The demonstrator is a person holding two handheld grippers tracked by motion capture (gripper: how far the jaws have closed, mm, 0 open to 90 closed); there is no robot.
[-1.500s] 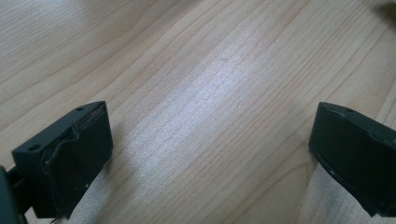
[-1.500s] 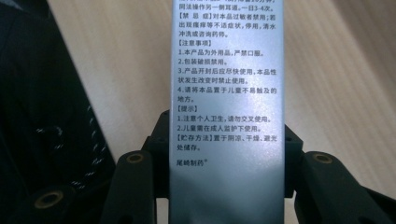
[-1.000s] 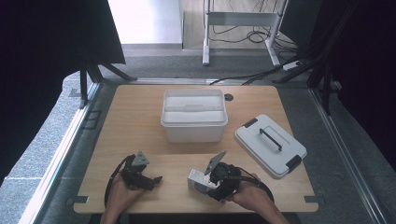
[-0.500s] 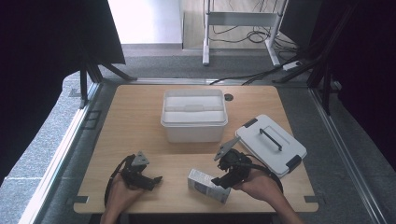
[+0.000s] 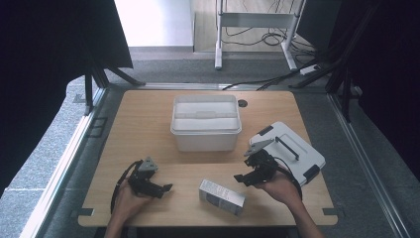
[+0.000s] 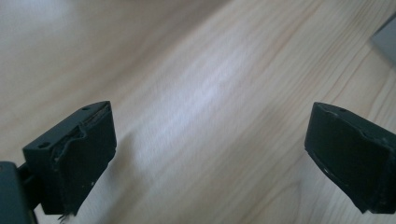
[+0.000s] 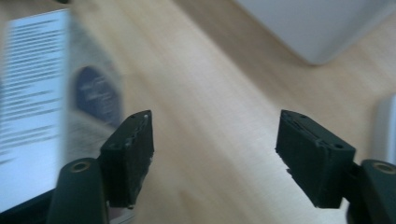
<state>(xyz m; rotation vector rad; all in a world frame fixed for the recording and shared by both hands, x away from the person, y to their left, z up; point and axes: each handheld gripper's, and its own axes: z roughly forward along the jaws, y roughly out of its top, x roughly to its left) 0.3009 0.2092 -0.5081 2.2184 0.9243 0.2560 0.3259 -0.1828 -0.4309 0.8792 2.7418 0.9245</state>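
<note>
Carton [image 5: 221, 196] is lying flat near the table's [image 5: 148, 124] front edge, just beside the right gripper [image 5: 241, 177], whose jaws have just been opening with nothing between them. Left gripper [image 5: 167, 187] is gaping wide, empty. Moving clear without nudging it seems wise (white box, printed text, dark emblem).

On the wooden table [image 5: 148, 124]: one small printed carton [image 5: 221, 197], lying flat at about 6 o'clock; one white, lidless plastic storage bin [image 5: 206, 123], at about 12 o'clock from the table's centre; one white lid with a dark handle and dark clips [image 5: 292, 148], at about 4 o'clock. Two handheld grippers: left gripper [image 5: 166, 188] at 7 o'clock, right gripper [image 5: 238, 177] at 5 o'clock. One cable port [image 5: 241, 103] near the far edge.
</note>
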